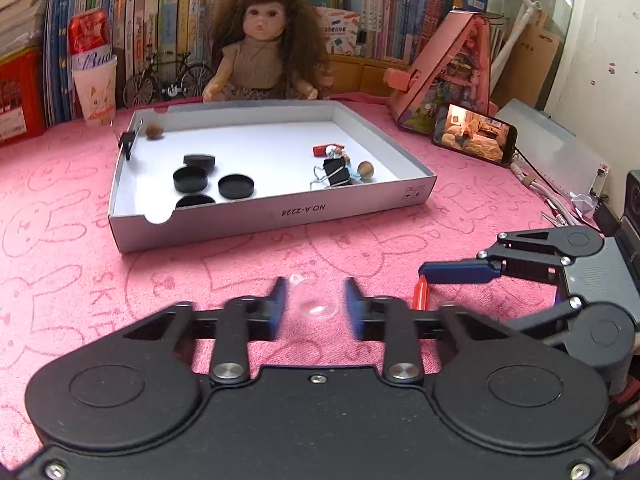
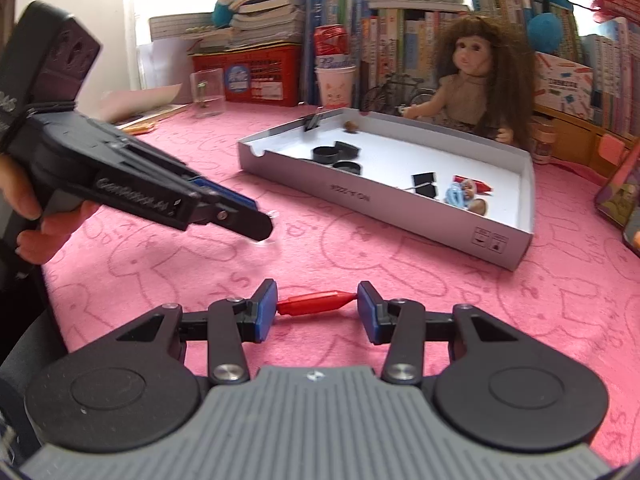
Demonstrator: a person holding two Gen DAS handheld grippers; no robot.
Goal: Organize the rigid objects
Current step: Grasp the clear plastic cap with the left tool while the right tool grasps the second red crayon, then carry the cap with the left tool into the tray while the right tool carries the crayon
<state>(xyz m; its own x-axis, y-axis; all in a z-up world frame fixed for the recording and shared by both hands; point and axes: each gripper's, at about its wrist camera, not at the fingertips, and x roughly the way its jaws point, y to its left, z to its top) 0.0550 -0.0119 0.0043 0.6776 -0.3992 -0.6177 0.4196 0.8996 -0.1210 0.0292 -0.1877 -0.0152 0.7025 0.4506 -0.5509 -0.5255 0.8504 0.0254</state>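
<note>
Right tool (image 2: pixel 317 306) pinches the red cap (image 2: pixel 314 303) end to end, so it could pop out; left tool (image 1: pixel 316 304) sits loose around the clear dome (image 1: pixel 316 302); it might roll across the bench (image 1: pixel 80 240).

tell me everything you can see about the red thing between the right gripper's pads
The red piece looks like smooth, glossy plastic: a slim cylinder that narrows to a pointed tip on its right end. It lies lengthwise across the gap of the right hand-held gripper, blunt end against the left blue pad, tip against the right pad, so it appears clamped end to end. It sits low over the pink bunny-print cloth; whether it still touches the cloth I cannot tell. It is outside the grey cardboard tray.
</note>
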